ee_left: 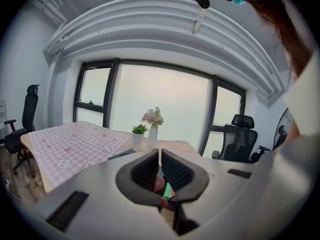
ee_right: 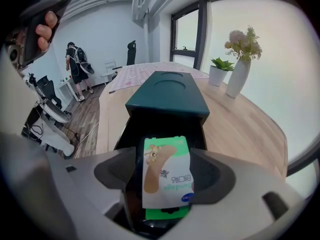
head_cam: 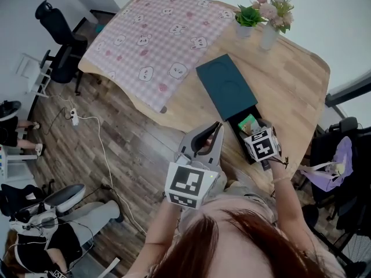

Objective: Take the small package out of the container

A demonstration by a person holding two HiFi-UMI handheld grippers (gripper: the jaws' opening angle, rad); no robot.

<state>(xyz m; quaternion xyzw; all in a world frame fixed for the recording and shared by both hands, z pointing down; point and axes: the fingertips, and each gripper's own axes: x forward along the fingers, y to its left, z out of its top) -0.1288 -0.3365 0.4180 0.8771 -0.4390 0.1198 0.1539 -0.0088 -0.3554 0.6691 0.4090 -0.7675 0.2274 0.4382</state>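
Observation:
A dark teal box lies on the wooden table, its black drawer pulled out toward me. In the drawer lies a small green and white bandage package. My right gripper points steeply down over the drawer. In the right gripper view the package sits between the wide-spread jaws of the right gripper, with a dark gap on its left side; the box is just beyond. My left gripper hovers left of the drawer, shut and empty, its tips together.
A pink checked cloth covers the far left of the table. A small potted plant and a vase of flowers stand at the far edge. Office chairs and a person are on the floor side.

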